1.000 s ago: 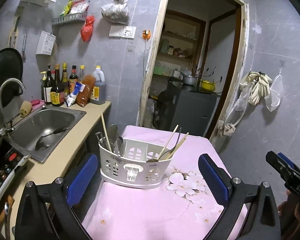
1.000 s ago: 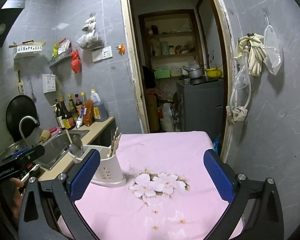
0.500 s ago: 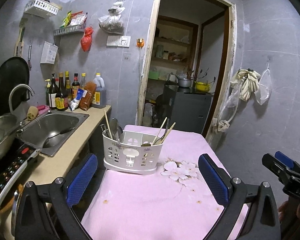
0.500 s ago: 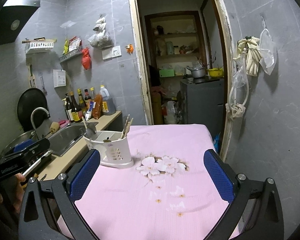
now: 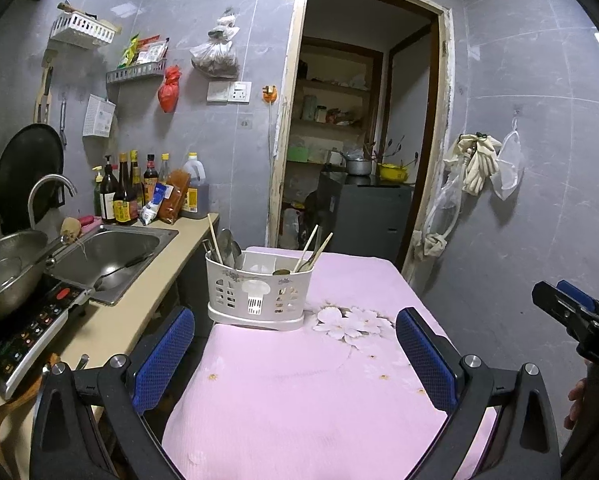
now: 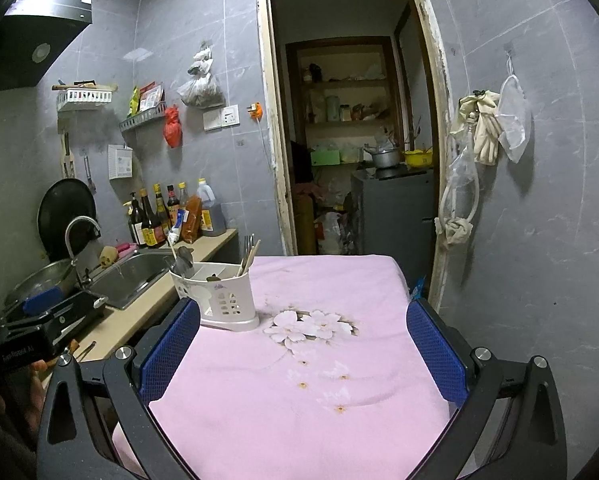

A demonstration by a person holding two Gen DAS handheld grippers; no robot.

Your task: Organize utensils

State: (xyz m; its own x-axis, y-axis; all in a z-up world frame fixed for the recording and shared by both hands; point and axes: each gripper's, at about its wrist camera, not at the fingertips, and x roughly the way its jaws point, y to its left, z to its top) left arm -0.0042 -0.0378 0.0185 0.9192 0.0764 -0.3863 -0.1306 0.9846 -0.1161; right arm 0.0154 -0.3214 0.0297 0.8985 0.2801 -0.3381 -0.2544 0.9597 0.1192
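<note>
Chopsticks (image 5: 314,249) and metal spoons (image 5: 228,245) lean in a white slotted utensil caddy (image 5: 258,293) at the far left of the pink-clothed table (image 5: 319,392), beside the sink (image 5: 111,258). They look light, stiff and slippery; the thin shafts above the rim seem the likeliest place to pinch. Left gripper (image 5: 295,356) and right gripper (image 6: 303,352) both hover near, jaws spread wide, empty. Caddy walls hide the utensils' lower ends, and how many pieces stand inside is unclear.
</note>
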